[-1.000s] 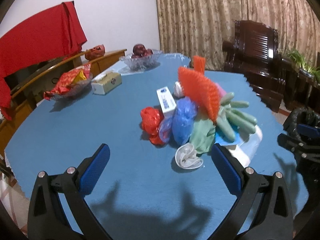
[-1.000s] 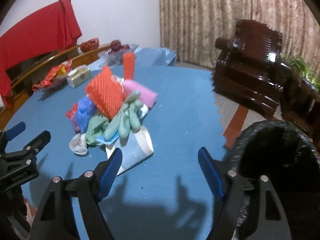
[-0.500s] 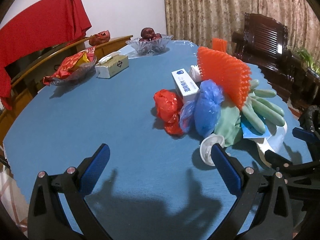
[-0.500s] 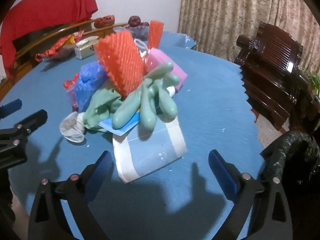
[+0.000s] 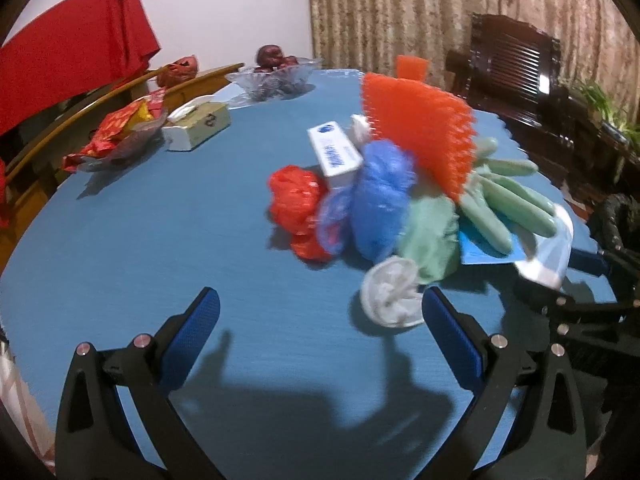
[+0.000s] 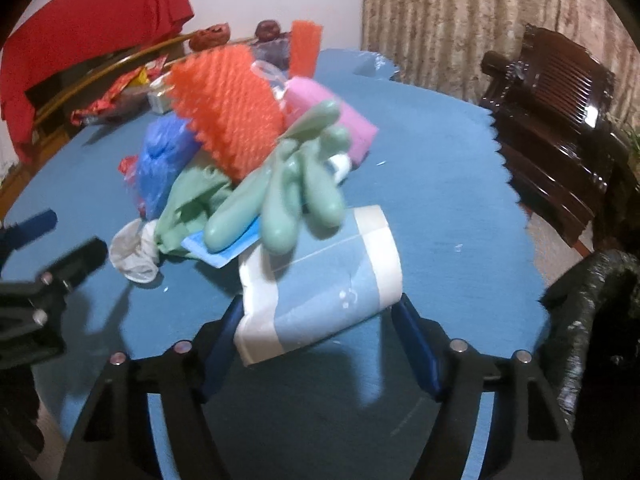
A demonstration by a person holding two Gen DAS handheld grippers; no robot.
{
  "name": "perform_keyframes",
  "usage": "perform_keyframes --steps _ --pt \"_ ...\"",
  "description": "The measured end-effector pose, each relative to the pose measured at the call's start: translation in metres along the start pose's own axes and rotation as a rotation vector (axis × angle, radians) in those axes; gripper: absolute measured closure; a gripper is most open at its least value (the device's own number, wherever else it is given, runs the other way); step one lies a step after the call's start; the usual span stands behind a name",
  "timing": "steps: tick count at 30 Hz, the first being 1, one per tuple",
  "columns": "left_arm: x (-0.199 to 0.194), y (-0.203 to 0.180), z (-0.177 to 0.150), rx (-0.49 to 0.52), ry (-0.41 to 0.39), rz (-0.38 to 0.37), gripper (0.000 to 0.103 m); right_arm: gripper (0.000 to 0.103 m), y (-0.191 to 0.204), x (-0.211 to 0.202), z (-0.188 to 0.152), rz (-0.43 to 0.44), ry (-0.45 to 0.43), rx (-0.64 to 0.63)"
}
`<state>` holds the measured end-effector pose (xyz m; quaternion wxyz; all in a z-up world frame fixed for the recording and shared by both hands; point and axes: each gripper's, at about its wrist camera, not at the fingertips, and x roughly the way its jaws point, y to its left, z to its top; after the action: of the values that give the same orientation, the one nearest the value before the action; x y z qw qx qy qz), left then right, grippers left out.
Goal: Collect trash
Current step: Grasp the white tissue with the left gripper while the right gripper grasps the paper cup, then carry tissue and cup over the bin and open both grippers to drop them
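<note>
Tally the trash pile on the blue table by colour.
Orange foam net: 2
Green rubber glove: 1
Blue bag: 1
Red bag: 1
Pink pack: 1
White-and-blue items: carton, pouch, cup: 3
Total: 9

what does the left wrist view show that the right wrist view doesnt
Only the left wrist view shows the white rectangular box with blue print and most of the crumpled red plastic bag. Only the right wrist view shows the pink foam block and the blue-and-white plastic pouch between the open right gripper fingers. Both show the orange plastic mesh, the pale green rubber glove and the blue tablecloth.
</note>
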<state>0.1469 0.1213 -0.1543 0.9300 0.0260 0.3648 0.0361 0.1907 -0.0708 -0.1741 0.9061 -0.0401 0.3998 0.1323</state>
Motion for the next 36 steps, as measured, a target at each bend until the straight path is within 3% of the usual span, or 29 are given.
perform_keyframes --steps 3,9,11,14,17,25,36 --pt "0.004 -0.014 0.0 0.022 -0.004 -0.03 0.008 0.031 -0.01 -0.008 -0.001 -0.018 -0.009 0.016" --pt "0.024 -0.028 0.0 0.035 0.028 -0.069 0.031 0.031 -0.024 -0.018 0.0 -0.03 -0.019 0.047" --pt "0.029 -0.028 0.001 0.03 0.038 -0.077 0.043 0.031 -0.026 -0.019 -0.003 -0.029 -0.02 0.055" --pt "0.032 -0.025 0.003 0.009 0.057 -0.166 0.066 0.031 -0.028 -0.021 -0.004 -0.027 -0.024 0.064" --pt "0.028 -0.031 0.002 0.032 0.057 -0.146 0.074 0.031 -0.029 -0.024 -0.003 -0.017 -0.029 0.078" --pt "-0.016 -0.029 0.009 -0.005 0.021 -0.168 0.077 0.031 -0.033 -0.045 -0.001 -0.002 -0.066 0.105" --pt "-0.082 -0.033 0.029 -0.031 -0.088 -0.199 0.082 0.031 -0.046 -0.081 0.0 0.003 -0.123 0.15"
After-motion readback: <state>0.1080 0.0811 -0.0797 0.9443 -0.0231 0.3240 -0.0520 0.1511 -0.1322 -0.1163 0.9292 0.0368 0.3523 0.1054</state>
